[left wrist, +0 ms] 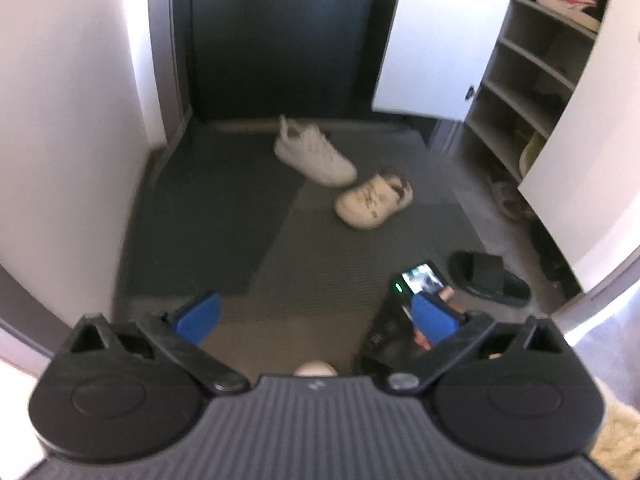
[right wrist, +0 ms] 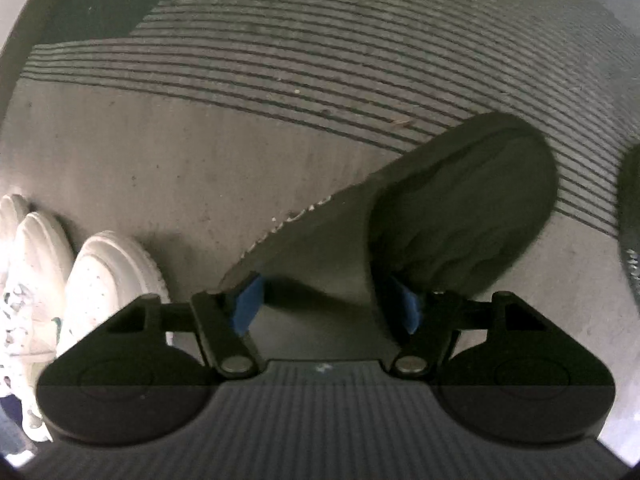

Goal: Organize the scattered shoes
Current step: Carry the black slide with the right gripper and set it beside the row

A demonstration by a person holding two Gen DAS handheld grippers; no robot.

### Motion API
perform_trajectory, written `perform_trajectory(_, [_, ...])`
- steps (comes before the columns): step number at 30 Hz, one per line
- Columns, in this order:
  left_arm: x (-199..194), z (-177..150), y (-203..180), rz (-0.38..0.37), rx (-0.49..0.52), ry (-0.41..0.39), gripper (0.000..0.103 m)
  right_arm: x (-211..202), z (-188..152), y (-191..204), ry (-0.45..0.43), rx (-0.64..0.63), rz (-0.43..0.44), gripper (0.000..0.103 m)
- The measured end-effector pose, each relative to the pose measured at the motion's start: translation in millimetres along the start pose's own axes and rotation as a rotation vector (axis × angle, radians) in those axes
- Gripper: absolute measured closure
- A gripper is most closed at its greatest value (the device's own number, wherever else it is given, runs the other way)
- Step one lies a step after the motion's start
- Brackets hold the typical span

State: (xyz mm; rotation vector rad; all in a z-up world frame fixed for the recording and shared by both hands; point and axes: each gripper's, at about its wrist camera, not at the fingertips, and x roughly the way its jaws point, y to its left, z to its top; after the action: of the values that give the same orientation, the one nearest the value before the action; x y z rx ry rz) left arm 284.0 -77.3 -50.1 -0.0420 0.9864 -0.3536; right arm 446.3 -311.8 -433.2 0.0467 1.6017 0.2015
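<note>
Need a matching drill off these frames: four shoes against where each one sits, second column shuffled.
Shoes:
1. white sneaker
2. cream clog
3. pink-and-white sneaker
4. black slide

Places:
A. on a high cabinet shelf
B. between the fingers of the right gripper
C. on the mat, nearest the dark door
D. on the mat, just off the white sneaker's toe

Pairs: 1-C, 2-D, 3-A, 4-B
</note>
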Motion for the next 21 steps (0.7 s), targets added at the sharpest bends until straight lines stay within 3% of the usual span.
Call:
perform_trajectory(1, [4, -1, 4, -0.022, -0.026, 0.024, 0.0, 2, -1, -4, 0.005, 0.022, 0.029, 0.034])
perform_trajectory(5, [14, -6, 19, -0.092, -0.1, 0.076, 0.0, -1, -1, -19, -0.038, 0.143, 0.133, 0.067])
perform_trajectory(6, [15, -8, 21, -0.088, -0.105, 0.076, 0.0, -4, -1, -20, -0.053, 0.16, 0.144, 0.078])
perform_trajectory(8, [15, -11, 24, -0.077, -0.111, 0.074, 0.0, -16, 0, -24, -0.114, 0.228, 0.189, 0.088])
perform_trajectory(11, [15, -18, 27, -0.1, -0.156, 0.087, 0.0, -36, -2, -32, -0.24, 0.369, 0.267, 0.09])
perform_trajectory(16, [11, -25, 26, -0.116, -0.184, 0.094, 0.0, -61, -20, -45, -0.458, 0.679, 0.488, 0.092])
perform_trajectory(18, [6, -26, 22, -0.106, -0.172, 0.075, 0.0, -59, -36, -49, -0.55, 0.903, 0.609, 0.092])
perform_trajectory(21, [-4, -25, 15, -0.085, -0.139, 0.04, 0.0, -41, -55, -44, -0.595, 1.138, 0.731, 0.091])
